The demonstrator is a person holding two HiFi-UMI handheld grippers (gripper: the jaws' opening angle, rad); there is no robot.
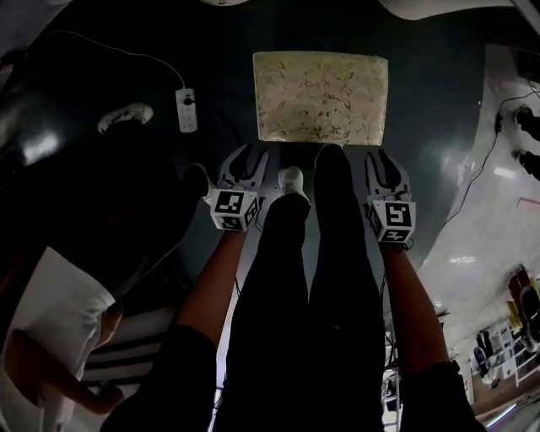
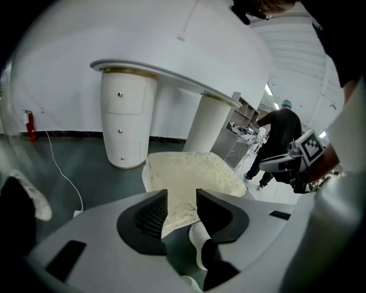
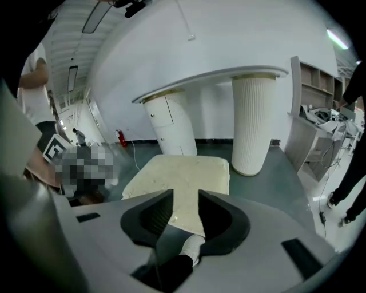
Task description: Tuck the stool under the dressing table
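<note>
Stool (image 1: 321,97): head view puts it on the dark floor just beyond my shoe (image 1: 291,179), far of both grippers and not yet under the dressing table (image 1: 439,7), of which only a pale edge shows at the far side. The left gripper (image 1: 245,160) and right gripper (image 1: 384,164) hang short of the stool's near corners, touching nothing. A power strip (image 1: 186,110) and its cable lie on the floor to the left, a likely snag if the stool drifts that way; its legs are hidden from me. Left gripper view: my fingers (image 2: 153,213) stand apart and empty, with the cushion (image 2: 189,169) seen through the gap and beyond it. The drawer pedestal (image 2: 123,123) rises at far left and the fluted pedestal (image 2: 203,123) at far right, with open floor between them. Judgement: an uneven shove would yaw the stool and drive a corner into one pedestal. Right gripper view: fingers (image 3: 150,216) again apart, nothing between them, stool (image 3: 183,171) ahead. The cushion's far right corner lies near the fluted pedestal (image 3: 251,123), so the margin looks tighter on that side. The soft top may let the pads slide over it, so I should bear on the side edges. A bystander (image 1: 51,329) stands near left, clear of the path.
</note>
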